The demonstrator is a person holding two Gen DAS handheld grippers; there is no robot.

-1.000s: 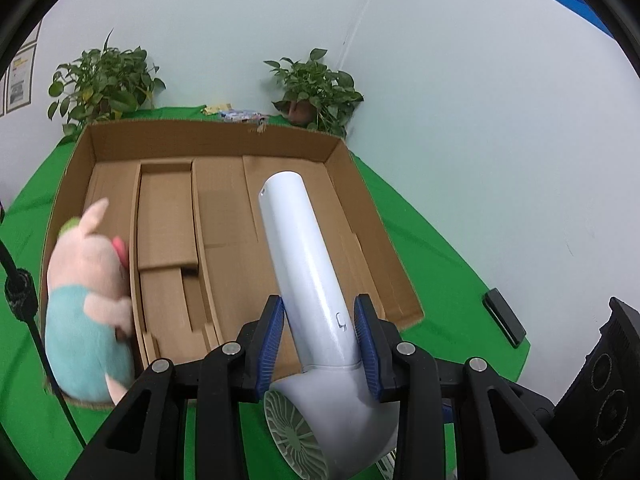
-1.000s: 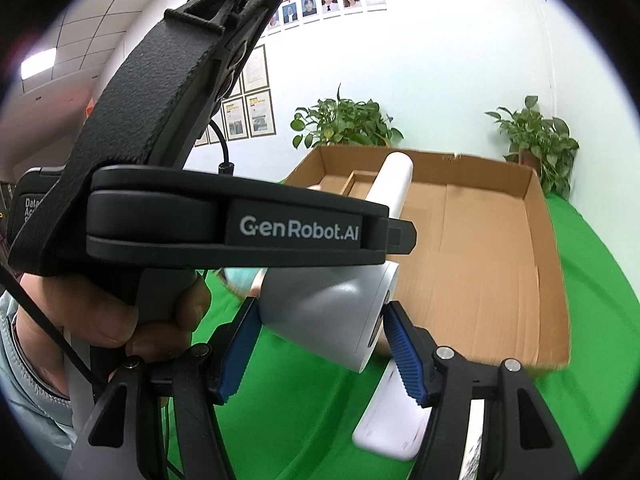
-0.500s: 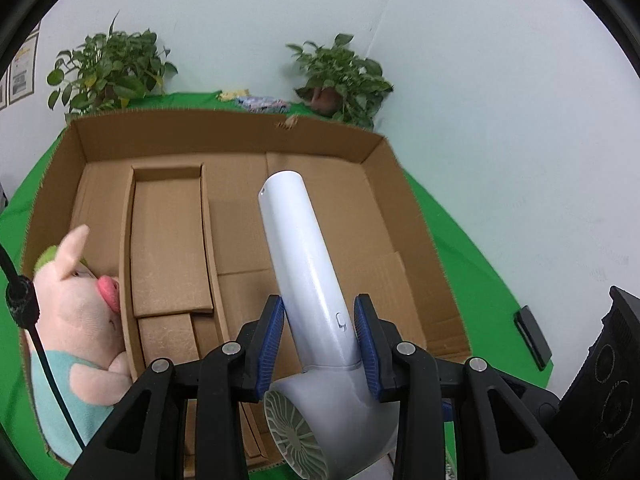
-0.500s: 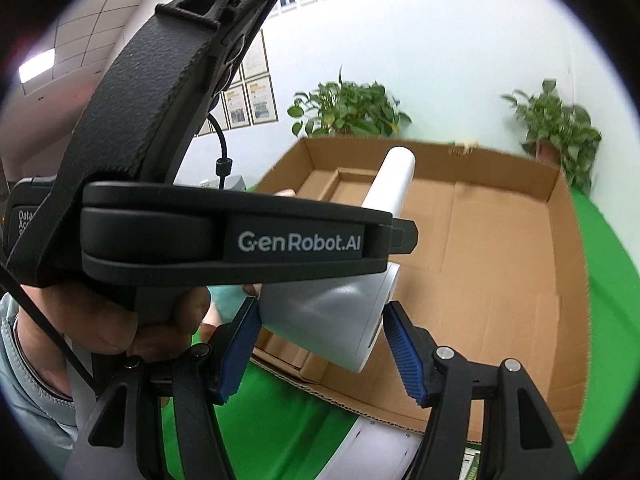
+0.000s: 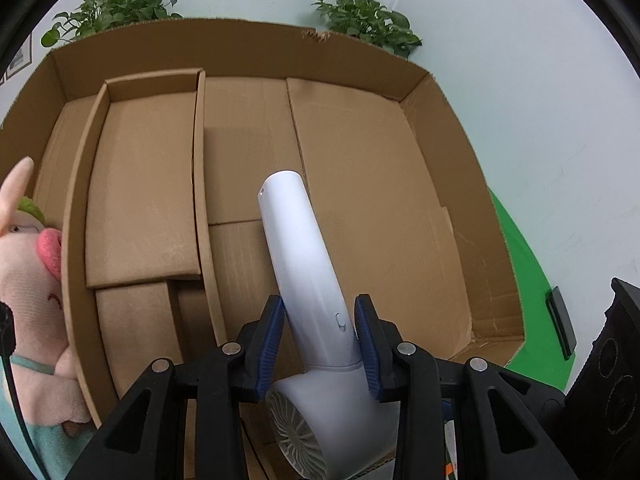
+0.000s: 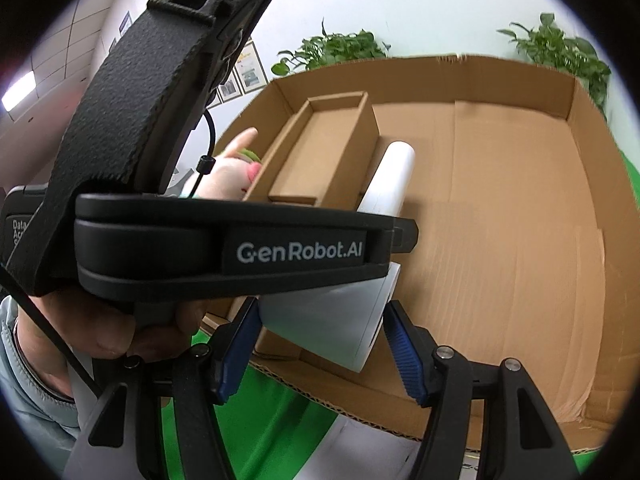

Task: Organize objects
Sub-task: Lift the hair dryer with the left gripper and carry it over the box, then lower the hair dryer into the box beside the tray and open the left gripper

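So the white hair dryer [image 5: 308, 280] is pinned between both grippers at once. The left gripper [image 5: 320, 340] has its blue pads clamped on the handle, just above the little switch, and the right gripper [image 6: 320, 340] has its pads pressed on either side of the fat barrel end. In the right wrist view the handle pokes out forward over the floor of the cardboard box [image 5: 248, 54], just beside the narrow divider tray [image 5: 148, 184] inside it.

Compared with a second ago, the whole thing has come forward and down. Back then the dryer hung over the green table cover [image 5: 524, 280] with the box's near edge well ahead; now it's over the box floor, the box fills nearly the whole left wrist view and the far plants [image 5: 360, 16] barely peek over the back wall. The grip on both ends looks unchanged.

The plush pig [image 5: 28, 280] sits at the box's left wall, and it's slid further toward the frame edge than before.
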